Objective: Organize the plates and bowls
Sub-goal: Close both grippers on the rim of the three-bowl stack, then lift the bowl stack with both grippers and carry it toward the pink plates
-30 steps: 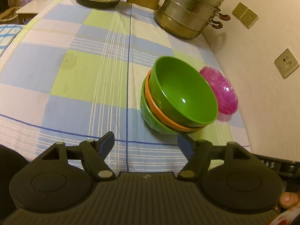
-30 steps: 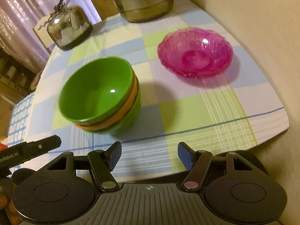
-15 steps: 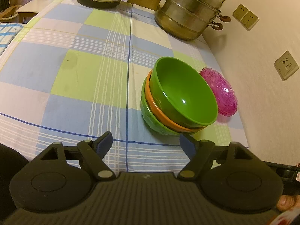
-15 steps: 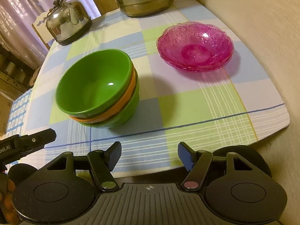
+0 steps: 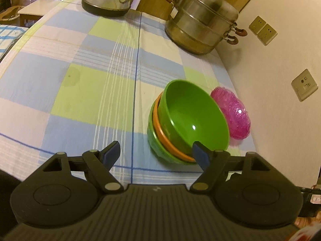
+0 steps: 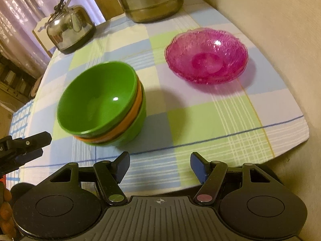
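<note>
Little has shifted since a second ago: both views have crept slightly, and the left gripper (image 5: 155,153) has spread its jaws a touch wider, with nothing between them. The right gripper (image 6: 159,164) also stands open and empty, unchanged in width.

Near the desk's (image 5: 84,92) front edge sits the bowl stack (image 5: 186,122): a green bowl nested in an orange one, inside another green one, the top bowl tilted rather than seated flat. Just beside it, toward the wall-side edge, lie the pink dishes (image 6: 206,60), stacked and close to the wall (image 5: 280,64). A kettle (image 6: 70,28) and a steamer pot (image 5: 202,22) stand at the far edge, well clear.

From the left gripper the bowl stack lies ahead and to its right, its right finger overlapping the near rim in the picture. From the right gripper the stack lies ahead-left and the pink dishes ahead-right. Neither touches anything. Both stacks look already sorted; the left gripper seems nearer the bowls, the right better placed for the dishes.
</note>
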{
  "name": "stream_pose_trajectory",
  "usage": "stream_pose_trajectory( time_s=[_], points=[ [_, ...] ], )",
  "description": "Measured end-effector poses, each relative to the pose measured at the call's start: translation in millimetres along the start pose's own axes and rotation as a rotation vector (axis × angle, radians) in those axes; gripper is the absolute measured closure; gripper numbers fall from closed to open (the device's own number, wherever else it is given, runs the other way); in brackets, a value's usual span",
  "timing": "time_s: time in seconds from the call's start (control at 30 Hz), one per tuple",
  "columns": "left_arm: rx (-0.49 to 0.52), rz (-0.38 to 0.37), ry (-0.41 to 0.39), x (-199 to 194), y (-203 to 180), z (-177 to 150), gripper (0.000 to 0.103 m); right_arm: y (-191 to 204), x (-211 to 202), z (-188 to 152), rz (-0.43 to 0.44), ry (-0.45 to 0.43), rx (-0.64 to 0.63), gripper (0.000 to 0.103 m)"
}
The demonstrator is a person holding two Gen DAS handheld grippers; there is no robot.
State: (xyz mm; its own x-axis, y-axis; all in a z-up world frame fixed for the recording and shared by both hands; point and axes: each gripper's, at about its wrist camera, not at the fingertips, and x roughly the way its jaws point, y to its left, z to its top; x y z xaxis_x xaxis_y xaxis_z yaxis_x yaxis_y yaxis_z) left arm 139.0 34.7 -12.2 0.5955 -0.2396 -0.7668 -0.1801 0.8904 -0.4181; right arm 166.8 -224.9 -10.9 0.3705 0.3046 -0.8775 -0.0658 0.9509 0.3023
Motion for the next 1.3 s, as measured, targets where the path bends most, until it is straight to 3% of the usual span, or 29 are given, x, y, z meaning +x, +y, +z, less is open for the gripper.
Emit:
stream_pose_trajectory(
  time_s=[0.17, 0.3, 0.43, 0.6, 1.0, 1.1, 1.3],
  points=[
    [-0.006, -0.01, 0.012, 9, 0, 11, 0.027, -7, -11, 14, 0.011, -0.078, 0.054, 0.036],
    [-0.013, -0.015, 0.025, 18, 3, 18, 0.027, -8, -14, 28, 0.076, -0.121, 0.097, 0.036],
    [-0.027, -0.022, 0.038, 29, 5, 25, 0.027, -1, -3, 42, 0.115, -0.096, 0.099, 0.036],
    [-0.006, -0.022, 0.055, 46, 1, 33, 0.029, 7, 21, 54, 0.101, -0.058, 0.094, 0.036],
    [-0.025, -0.052, 0.16, 90, 8, 38, 0.058, 13, 73, 66, 0.107, 0.06, 0.089, 0.037],
    [-0.035, -0.068, 0.172, 95, 10, 37, 0.059, 15, 78, 67, 0.111, 0.074, 0.087, 0.038],
    [-0.027, -0.083, 0.183, 99, 10, 38, 0.065, 11, 87, 68, 0.107, 0.095, 0.114, 0.056]
  ],
)
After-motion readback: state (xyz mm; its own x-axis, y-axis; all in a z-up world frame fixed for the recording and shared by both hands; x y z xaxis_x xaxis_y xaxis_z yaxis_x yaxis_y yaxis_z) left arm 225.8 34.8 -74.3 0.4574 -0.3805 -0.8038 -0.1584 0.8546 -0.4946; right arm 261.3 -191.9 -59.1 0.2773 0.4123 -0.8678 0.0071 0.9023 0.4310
